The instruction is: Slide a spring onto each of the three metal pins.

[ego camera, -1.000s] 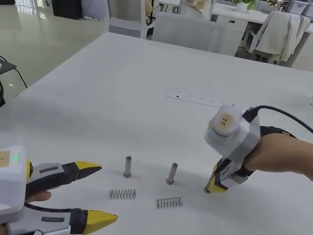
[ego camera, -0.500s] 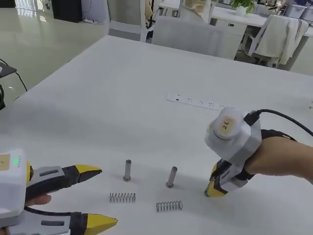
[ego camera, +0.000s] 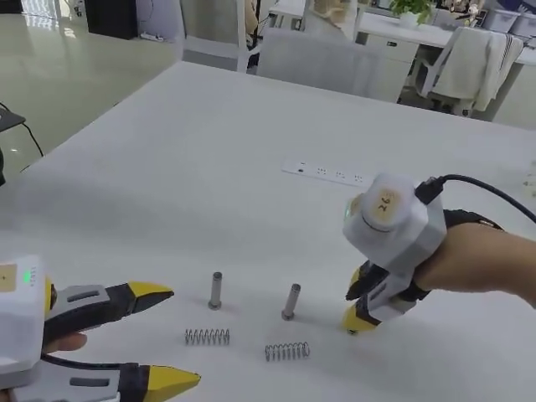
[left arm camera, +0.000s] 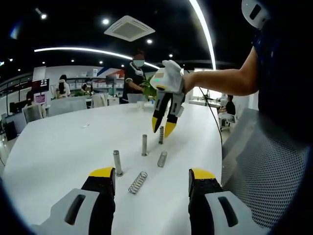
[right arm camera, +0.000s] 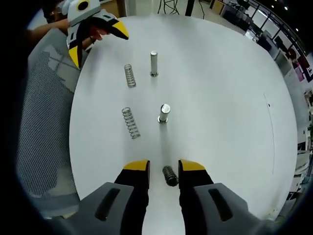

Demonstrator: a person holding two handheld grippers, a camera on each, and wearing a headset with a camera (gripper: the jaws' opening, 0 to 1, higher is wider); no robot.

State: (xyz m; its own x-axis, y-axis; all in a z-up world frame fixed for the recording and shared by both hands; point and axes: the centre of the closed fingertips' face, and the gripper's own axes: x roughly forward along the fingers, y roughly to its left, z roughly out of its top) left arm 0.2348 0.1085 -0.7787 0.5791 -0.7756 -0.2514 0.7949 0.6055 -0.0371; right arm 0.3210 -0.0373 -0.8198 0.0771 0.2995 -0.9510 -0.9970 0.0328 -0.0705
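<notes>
Left claw [ego camera: 167,335]: jaws spread wide with nothing between them; I hold it at the near side of the table [ego camera: 251,151], tips aimed toward the pins and springs.
Right claw [right arm camera: 164,166]: pointed down at the table; its yellow tips stand a narrow gap apart — wider than the coil between them, so it grips nothing that I can see.
Upright spring [right arm camera: 169,175]: stands on end between my right claw's tips; in the left gripper view it is a vertical coil [left arm camera: 161,135] directly beneath those tips; whether a pin runs through it I cannot tell.
Middle pin [ego camera: 291,301]: upright and bare; just beside my right claw.
Outer pin [ego camera: 215,291]: upright and bare; nearer my left claw, apart from the middle pin.
Middle spring [ego camera: 287,351]: lying flat on the table near the foot of the middle pin, on my side of it; not touching it.
Outer spring [ego camera: 207,337]: lying flat near the foot of the outer pin; likewise apart from it.
Power strip [ego camera: 331,174]: white, flat on the table beyond the pins — well apart from them.
</notes>
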